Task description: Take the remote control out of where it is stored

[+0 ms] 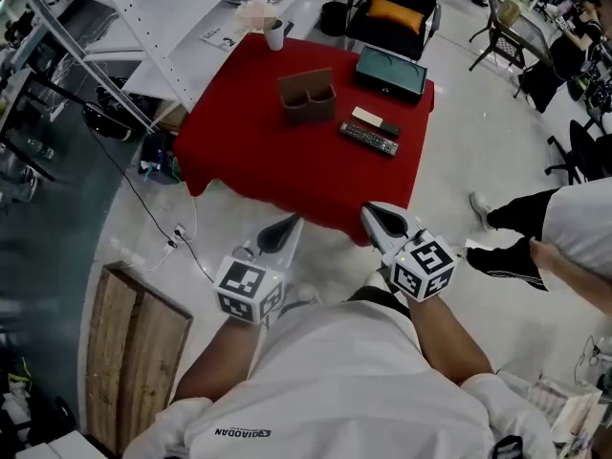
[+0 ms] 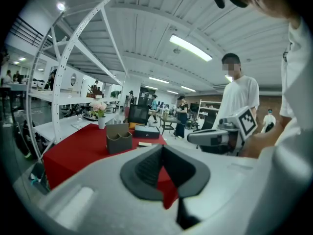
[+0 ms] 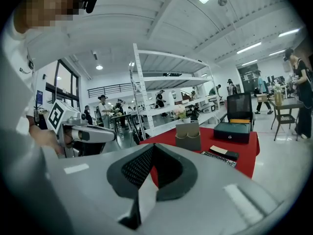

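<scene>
In the head view, we hold the left gripper (image 1: 283,229) and the right gripper (image 1: 384,220) close to our body, short of the table's (image 1: 229,151) near edge. The remote control (image 1: 368,140) lies flat on the red cloth at four o'clock from the brown holder (image 1: 307,97), apart from it.

In the left gripper view, the jaws meet with nothing between them.

In the right gripper view, the jaws are likewise pressed together and empty. The remote sits well ahead, at two o'clock of them.

We judge the remote already out of its store, if the holder is that store, so little seems left to do.
</scene>
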Motion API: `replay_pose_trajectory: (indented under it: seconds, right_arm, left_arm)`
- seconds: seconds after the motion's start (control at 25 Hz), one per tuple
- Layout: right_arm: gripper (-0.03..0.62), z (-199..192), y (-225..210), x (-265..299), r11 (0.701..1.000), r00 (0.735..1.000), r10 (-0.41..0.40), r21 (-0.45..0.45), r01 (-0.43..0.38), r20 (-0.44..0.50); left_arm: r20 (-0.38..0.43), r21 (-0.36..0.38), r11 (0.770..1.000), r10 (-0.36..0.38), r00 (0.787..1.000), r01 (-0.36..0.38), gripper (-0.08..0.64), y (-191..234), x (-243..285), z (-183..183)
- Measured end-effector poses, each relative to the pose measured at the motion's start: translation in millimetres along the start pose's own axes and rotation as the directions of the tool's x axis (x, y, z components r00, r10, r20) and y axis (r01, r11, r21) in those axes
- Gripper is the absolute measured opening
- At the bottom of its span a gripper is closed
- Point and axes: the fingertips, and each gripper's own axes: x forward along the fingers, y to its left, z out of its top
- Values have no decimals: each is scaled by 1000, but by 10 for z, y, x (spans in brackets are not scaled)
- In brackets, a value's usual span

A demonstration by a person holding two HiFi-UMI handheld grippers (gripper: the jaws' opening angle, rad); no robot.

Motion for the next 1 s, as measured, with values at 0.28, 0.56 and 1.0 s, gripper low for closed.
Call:
replay_pose_trajectory:
  seconds: [0.28,0.56,1.0]
  right_arm:
    - [5,52,-106,-148,998,998,53,-21,-54,-21]
    - [5,33,-297,-438,995,995,95,-30,-96,-37]
    - [5,-60,-538,-641,992,991,124,-11,-124,-47]
  left_arm:
    - [10,-25,998,62,998,-61,3,-152,95,22]
    - [19,-45,995,90,996,-90,3,-500,319,29]
    - [0,-29,994,107,994,-107,3,-819,518,15]
